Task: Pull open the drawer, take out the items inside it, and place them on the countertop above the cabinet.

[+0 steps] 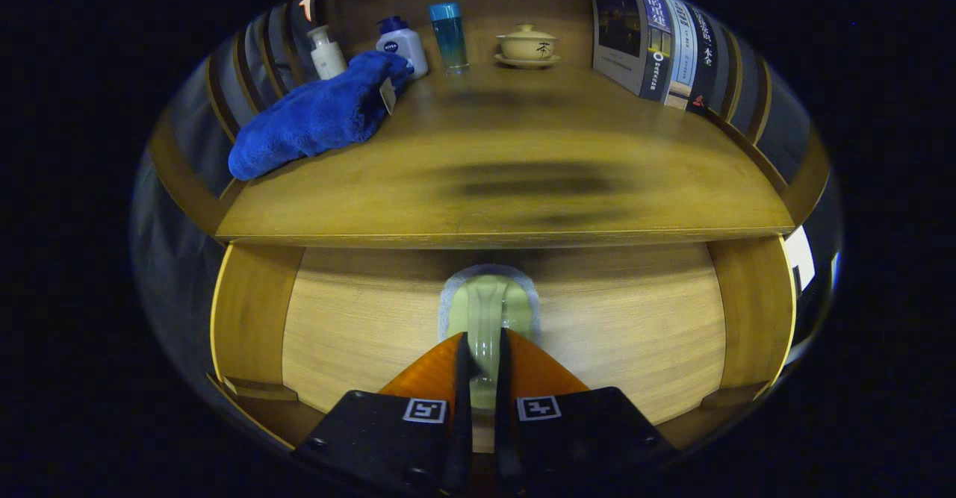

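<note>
While the fingers (479,349) sit nearly closed around the pale handle (489,311) on the drawer (358,319) front below the desk (485,184), pull straight back—level, steady—so the grip doesn't slip off before the drawer slides open.

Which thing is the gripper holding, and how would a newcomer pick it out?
Start at the wooden countertop, then drop to the pale drawer front below it. At its middle sits a light green handle on a grey plate, and the gripper is shut on the handle. It is the only fitting on that plain wood panel.
</note>
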